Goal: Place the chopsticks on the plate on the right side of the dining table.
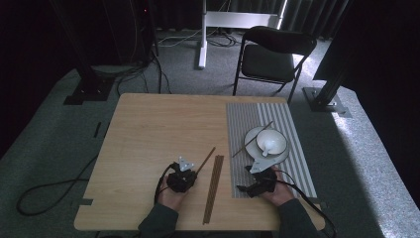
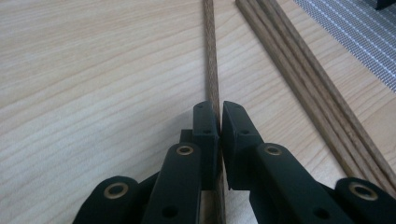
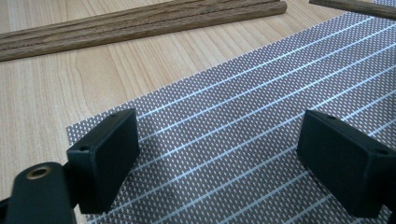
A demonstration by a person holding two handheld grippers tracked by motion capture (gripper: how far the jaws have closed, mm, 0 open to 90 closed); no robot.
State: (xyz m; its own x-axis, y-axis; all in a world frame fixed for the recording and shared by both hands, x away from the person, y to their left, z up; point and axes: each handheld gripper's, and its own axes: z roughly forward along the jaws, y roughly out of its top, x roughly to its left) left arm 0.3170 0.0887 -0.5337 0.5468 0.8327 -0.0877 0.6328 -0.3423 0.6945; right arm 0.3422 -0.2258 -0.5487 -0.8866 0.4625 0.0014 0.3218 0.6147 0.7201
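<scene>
My left gripper point(image 1: 193, 173) point(image 2: 220, 112) is shut on a single brown chopstick point(image 1: 205, 159) point(image 2: 212, 56) that lies on the wooden table and points away to the upper right. Just right of it lies a bundle of several chopsticks point(image 1: 214, 188) point(image 2: 303, 79) point(image 3: 140, 23). My right gripper point(image 1: 243, 189) point(image 3: 229, 140) stands wide open, low over the near-left corner of a grey striped placemat point(image 1: 292, 148) point(image 3: 261, 102), with nothing between its jaws. On the mat sits a white plate point(image 1: 270, 159) with a white bowl point(image 1: 271, 140) and a spoon point(image 1: 267, 148). Another chopstick point(image 1: 250, 141) leans on the plate.
The wooden table point(image 1: 148, 129) has bare room on its left and far parts. Behind it stand a black folding chair point(image 1: 272, 54), a white stand point(image 1: 203, 34) and dark frame posts. Cables run over the grey carpet point(image 1: 44, 193).
</scene>
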